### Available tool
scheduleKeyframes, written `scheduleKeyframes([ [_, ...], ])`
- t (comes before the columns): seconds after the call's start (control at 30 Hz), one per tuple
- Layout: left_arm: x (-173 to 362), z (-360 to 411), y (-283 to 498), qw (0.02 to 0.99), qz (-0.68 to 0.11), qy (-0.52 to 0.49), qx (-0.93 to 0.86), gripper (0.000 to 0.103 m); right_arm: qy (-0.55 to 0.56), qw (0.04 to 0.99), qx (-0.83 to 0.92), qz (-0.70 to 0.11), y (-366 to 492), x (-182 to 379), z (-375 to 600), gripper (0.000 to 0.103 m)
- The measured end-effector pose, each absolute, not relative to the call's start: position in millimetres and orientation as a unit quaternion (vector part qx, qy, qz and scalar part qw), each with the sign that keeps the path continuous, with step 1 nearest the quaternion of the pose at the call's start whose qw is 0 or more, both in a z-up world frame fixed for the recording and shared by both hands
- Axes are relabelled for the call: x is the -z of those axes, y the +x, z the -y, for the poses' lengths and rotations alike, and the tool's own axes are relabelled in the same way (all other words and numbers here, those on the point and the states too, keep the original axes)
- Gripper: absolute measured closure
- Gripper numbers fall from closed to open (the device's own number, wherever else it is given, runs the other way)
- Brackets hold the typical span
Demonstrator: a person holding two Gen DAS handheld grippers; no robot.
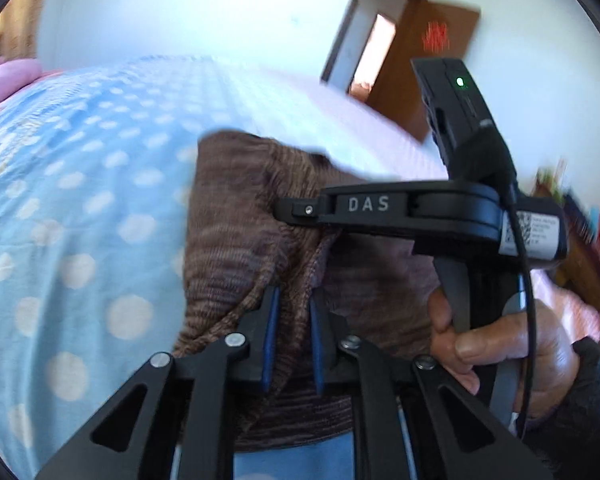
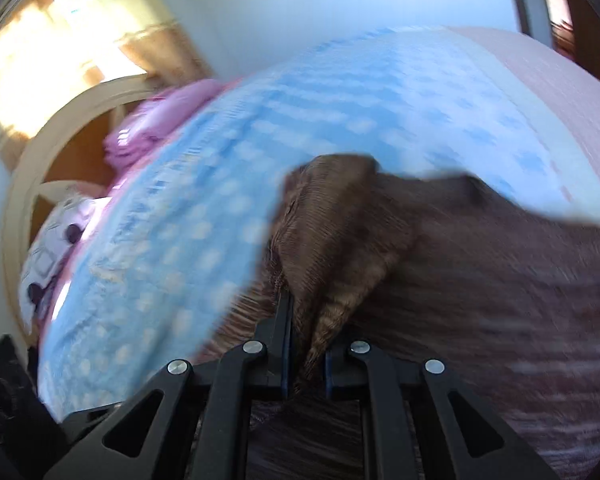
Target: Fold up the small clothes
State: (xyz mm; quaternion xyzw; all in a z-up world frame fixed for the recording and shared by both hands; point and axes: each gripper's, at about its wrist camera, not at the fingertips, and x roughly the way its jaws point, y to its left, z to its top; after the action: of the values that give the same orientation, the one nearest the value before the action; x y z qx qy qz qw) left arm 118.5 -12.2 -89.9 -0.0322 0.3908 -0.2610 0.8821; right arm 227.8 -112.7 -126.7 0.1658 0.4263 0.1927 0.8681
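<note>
A brown ribbed knit garment (image 1: 236, 208) hangs over a blue bedspread with white dots (image 1: 72, 200). My left gripper (image 1: 294, 300) is shut on a bunched fold of the garment between its blue pads. My right gripper (image 1: 300, 210) shows side-on in the left wrist view, held by a hand (image 1: 512, 352), with its tip at the garment's upper part. In the right wrist view my right gripper (image 2: 306, 328) is shut on a bunched fold of the same brown garment (image 2: 480, 264), which is lifted above the bedspread (image 2: 220, 184).
A pink pillow (image 2: 156, 124) and a patterned pillow (image 2: 56, 248) lie by the cream headboard (image 2: 24, 184). A brown door (image 1: 428, 80) stands open behind the bed. A pink sheet (image 2: 540, 92) covers the bed's far side. Cluttered furniture (image 1: 580, 216) is at the right.
</note>
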Motion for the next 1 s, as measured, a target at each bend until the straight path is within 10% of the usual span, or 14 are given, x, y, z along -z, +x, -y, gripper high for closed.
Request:
scheduleKeyframes([
  [0.23,84,-6,116,0.872,-0.39,-0.071,0.288,0.076,0.18,0.881,-0.202,-0.388,221,136,114,0.093],
  [0.47,71,-40,70,0.89,-0.353,-0.006,0.29,0.017,0.217,0.869,-0.219,-0.386,222,141,125,0.093],
  [1.0,85,5,60,0.885,-0.264,0.292,0.251,0.019,0.218,0.87,-0.219,-0.385,221,141,125,0.093],
])
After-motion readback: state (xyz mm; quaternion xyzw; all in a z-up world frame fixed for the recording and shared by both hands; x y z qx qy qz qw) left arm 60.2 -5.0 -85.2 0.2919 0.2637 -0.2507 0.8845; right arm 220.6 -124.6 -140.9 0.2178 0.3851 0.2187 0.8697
